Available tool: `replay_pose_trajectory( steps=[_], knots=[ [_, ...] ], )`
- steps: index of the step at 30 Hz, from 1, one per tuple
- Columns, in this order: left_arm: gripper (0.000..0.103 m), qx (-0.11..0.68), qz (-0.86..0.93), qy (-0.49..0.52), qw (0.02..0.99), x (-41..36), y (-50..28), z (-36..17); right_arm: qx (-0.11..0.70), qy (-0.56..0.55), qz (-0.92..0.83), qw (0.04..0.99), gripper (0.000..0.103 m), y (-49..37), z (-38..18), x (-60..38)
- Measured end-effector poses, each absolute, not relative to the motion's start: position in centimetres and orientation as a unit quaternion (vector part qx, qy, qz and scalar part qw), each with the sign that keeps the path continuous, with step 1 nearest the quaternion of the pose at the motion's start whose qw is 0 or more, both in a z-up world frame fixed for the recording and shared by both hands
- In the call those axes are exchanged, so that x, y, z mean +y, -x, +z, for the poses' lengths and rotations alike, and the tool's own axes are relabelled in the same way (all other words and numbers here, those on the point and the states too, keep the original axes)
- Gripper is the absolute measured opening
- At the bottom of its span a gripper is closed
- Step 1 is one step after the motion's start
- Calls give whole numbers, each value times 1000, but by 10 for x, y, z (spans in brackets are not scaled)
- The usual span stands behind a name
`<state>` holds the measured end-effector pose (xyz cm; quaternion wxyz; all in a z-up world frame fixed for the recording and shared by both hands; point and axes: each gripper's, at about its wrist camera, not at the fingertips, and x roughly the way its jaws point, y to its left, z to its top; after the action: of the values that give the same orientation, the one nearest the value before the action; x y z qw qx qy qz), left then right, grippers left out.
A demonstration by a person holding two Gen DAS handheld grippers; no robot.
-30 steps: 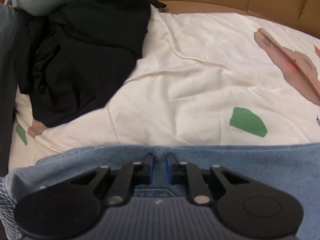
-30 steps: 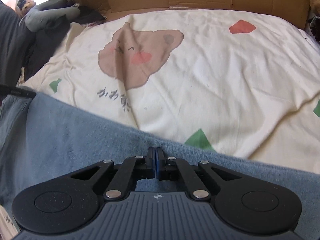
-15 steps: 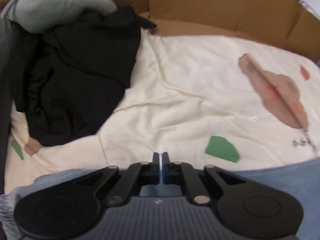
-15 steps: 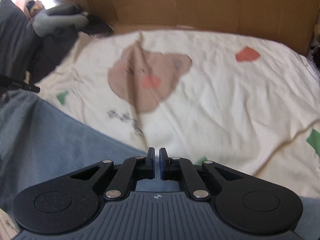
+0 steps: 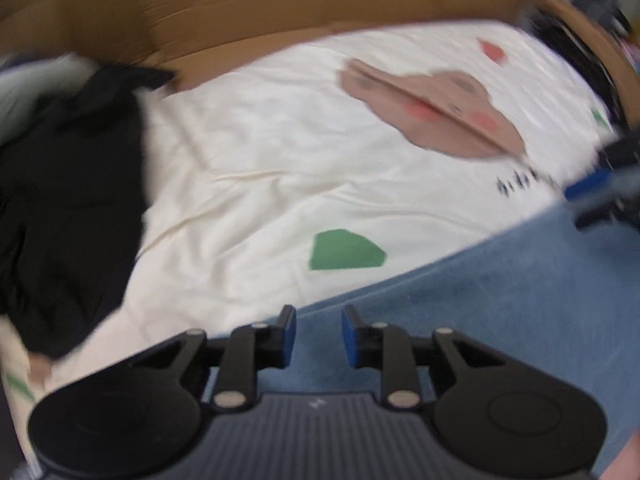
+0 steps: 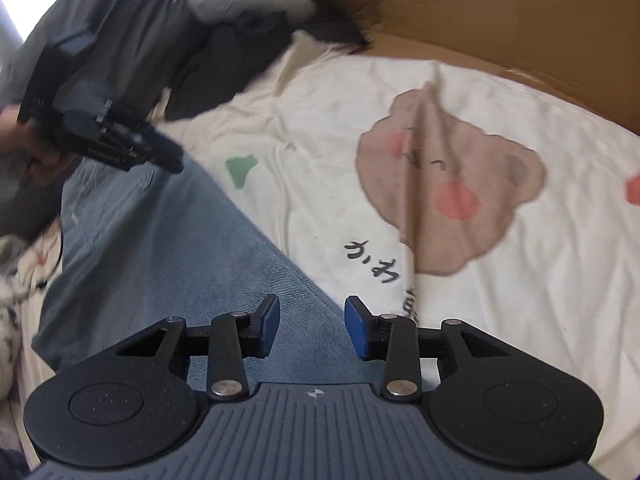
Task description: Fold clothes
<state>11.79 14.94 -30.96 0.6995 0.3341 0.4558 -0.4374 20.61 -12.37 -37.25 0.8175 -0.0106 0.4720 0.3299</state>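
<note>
Denim garment (image 6: 168, 264), pale blue, one item: it lies flat across the near part of the cream bedsheet (image 5: 288, 152), its long edge running on a diagonal in both wrist views, apparently set down so a fold can lie smooth. Your left gripper (image 5: 316, 334) hangs just over that edge, jaws opening, a narrow gap showing, nothing pinched between the blue pads; the cloth beneath looks released, not held. Your right gripper (image 6: 311, 326) sits over the same garment further along, jaws opening wider, denim visible below the gap but no pad pressing on it. Both tools point steeply down, which suits laying an edge flat and letting go.

Bear print (image 6: 452, 196), brown with pink cheeks, creased down its middle, marks the bare sheet beyond. Black clothing (image 5: 68, 208), heaped, waits on the left side, well apart from the denim, probably next in line. Cardboard wall (image 5: 304, 4) backs the bed.
</note>
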Motion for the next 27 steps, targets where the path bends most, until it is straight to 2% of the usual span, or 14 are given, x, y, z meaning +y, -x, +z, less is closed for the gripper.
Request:
replay_pose_trajectory(
  steps=[7,13,26,27],
  knots=[
    [27,438,-500,-422,616,120,-112,-328,483,50,379,788,42,-227,-385,-101],
    [27,440,-526,-445,577,107,-108,-335,486,63,400,774,35,-234,-387,-93],
    [27,419,-556,-514,501,92,-99,-347,500,85,420,753,35,-241,-395,-86],
    [26,418,-557,-517,497,91,-99,-348,498,88,422,752,31,-241,-395,-85]
  ],
)
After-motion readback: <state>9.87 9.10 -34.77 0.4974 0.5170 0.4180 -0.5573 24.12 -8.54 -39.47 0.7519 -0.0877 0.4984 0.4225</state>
